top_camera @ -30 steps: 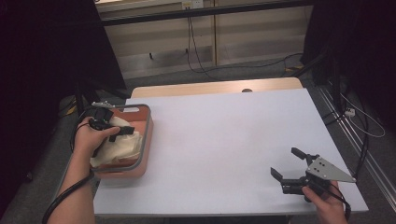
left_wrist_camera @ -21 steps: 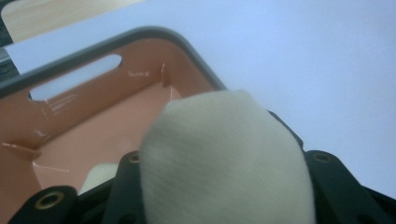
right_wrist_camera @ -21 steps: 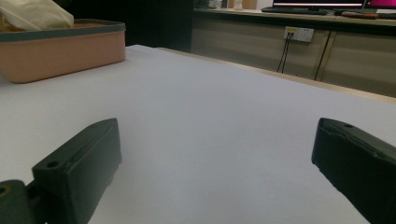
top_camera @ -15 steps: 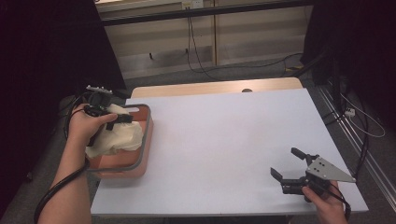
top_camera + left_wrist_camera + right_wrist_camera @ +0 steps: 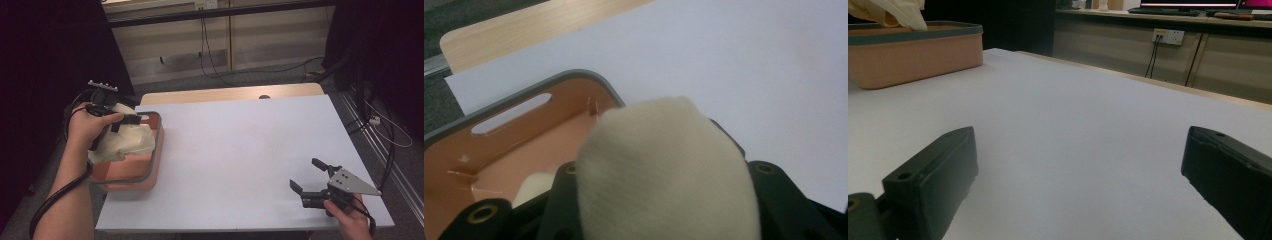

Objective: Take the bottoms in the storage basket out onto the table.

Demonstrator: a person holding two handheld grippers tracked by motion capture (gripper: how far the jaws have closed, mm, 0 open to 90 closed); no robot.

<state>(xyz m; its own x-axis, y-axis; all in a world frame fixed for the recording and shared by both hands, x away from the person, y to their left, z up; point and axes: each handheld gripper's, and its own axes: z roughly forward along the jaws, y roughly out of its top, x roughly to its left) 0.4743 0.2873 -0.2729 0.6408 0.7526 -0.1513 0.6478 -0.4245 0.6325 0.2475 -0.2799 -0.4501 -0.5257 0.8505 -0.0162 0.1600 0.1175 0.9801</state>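
Lifted since the earlier frame, one cream cloth (image 5: 122,142) now hangs above the single salmon bin (image 5: 150,172) at the left of the frame, pinched in the closed jaws of the left gripper (image 5: 117,119); a second pale piece lies inside the bin. At lower right, the right gripper (image 5: 311,181) rests low over the white bench (image 5: 250,150), jaws spread wide, holding nothing
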